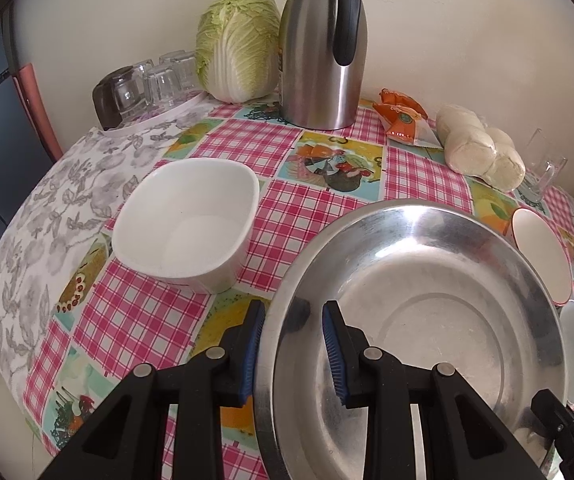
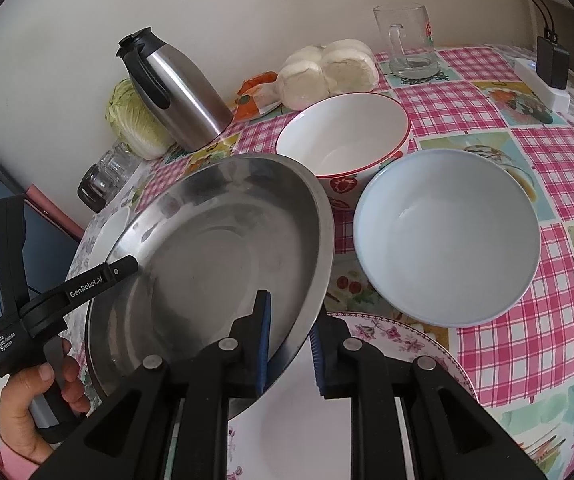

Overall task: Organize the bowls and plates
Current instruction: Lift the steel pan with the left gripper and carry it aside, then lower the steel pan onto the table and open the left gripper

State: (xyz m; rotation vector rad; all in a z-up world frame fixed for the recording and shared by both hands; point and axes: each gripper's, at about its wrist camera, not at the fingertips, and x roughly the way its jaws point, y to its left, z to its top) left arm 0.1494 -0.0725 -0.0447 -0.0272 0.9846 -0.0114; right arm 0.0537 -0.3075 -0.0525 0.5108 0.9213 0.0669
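Observation:
A large steel plate (image 1: 427, 304) is held tilted above the table; it also shows in the right wrist view (image 2: 215, 248). My left gripper (image 1: 293, 344) straddles its left rim, one pad inside and one outside. My right gripper (image 2: 291, 344) straddles its right rim the same way. A white square bowl (image 1: 187, 220) sits to the left. A red-rimmed white bowl (image 2: 343, 140) and a pale blue bowl (image 2: 447, 236) sit to the right. A floral plate (image 2: 387, 336) lies under my right gripper.
A steel thermos jug (image 1: 319, 48), a cabbage (image 1: 239, 44) and a tray of upturned glasses (image 1: 147, 84) stand at the back by the wall. Bagged buns (image 2: 327, 72), an orange packet (image 1: 403, 116), a glass mug (image 2: 411, 44) and a charger (image 2: 547, 76) sit at the back right.

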